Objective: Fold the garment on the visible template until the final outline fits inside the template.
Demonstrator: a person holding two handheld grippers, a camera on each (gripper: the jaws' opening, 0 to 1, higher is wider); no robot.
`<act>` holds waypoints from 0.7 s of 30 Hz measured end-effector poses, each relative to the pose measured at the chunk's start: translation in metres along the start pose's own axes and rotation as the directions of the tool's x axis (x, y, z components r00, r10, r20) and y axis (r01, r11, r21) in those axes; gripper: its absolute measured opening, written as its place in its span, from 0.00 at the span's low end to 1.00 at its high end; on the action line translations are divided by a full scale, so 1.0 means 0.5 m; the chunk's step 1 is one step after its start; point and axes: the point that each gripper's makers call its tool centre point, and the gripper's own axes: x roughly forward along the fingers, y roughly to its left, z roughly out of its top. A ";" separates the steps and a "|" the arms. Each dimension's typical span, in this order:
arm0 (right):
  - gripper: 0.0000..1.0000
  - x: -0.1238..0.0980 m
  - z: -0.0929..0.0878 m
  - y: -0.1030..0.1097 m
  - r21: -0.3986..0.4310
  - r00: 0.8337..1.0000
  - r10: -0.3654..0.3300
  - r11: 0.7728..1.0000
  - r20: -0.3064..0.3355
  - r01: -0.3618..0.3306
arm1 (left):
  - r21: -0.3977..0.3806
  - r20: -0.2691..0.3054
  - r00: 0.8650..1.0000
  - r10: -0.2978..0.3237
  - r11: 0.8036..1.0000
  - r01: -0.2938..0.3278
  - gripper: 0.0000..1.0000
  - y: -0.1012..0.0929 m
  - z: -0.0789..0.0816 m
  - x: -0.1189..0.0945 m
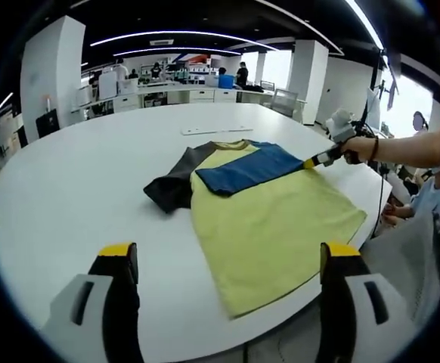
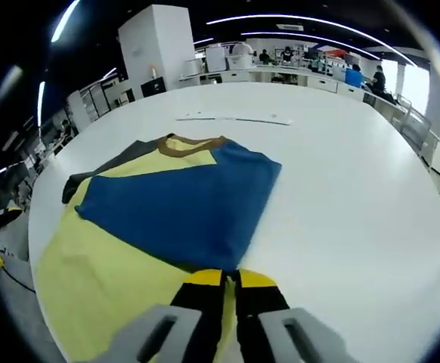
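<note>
A yellow T-shirt (image 1: 273, 219) lies flat on the round white table (image 1: 76, 174), its brown collar (image 1: 230, 144) pointing away. Its blue sleeve (image 1: 250, 168) is folded across the chest, and a dark grey sleeve (image 1: 173, 181) spreads out to the left. My right gripper (image 1: 311, 161), held by a hand, is at the blue sleeve's end. In the right gripper view its jaws (image 2: 231, 278) are shut on the hem of the blue sleeve (image 2: 182, 204), over the yellow body (image 2: 91, 280). My left gripper (image 1: 229, 253) hangs open above the shirt's near hem, holding nothing.
A thin white strip (image 1: 216, 130) lies on the table beyond the collar, also seen as a strip (image 2: 235, 119) in the right gripper view. The table edge (image 1: 280, 340) runs close under the shirt's hem. Desks, pillars and people stand far behind.
</note>
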 end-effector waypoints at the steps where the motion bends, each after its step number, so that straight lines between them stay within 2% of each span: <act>1: 0.00 -0.002 -0.001 -0.004 -0.005 1.000 -0.011 1.000 -0.001 0.011 | -0.001 -0.003 1.000 0.000 1.000 0.000 0.98 0.001 -0.002 0.000; 9: 0.00 -0.006 -0.005 -0.022 -0.036 1.000 -0.013 0.999 -0.018 0.013 | -0.002 -0.007 1.000 0.004 1.000 -0.004 0.97 0.003 -0.003 0.000; 21: 0.00 -0.022 -0.014 -0.079 -0.081 0.999 -0.027 0.996 -0.046 0.023 | -0.009 -0.007 1.000 0.022 1.000 -0.022 0.91 0.022 -0.001 0.008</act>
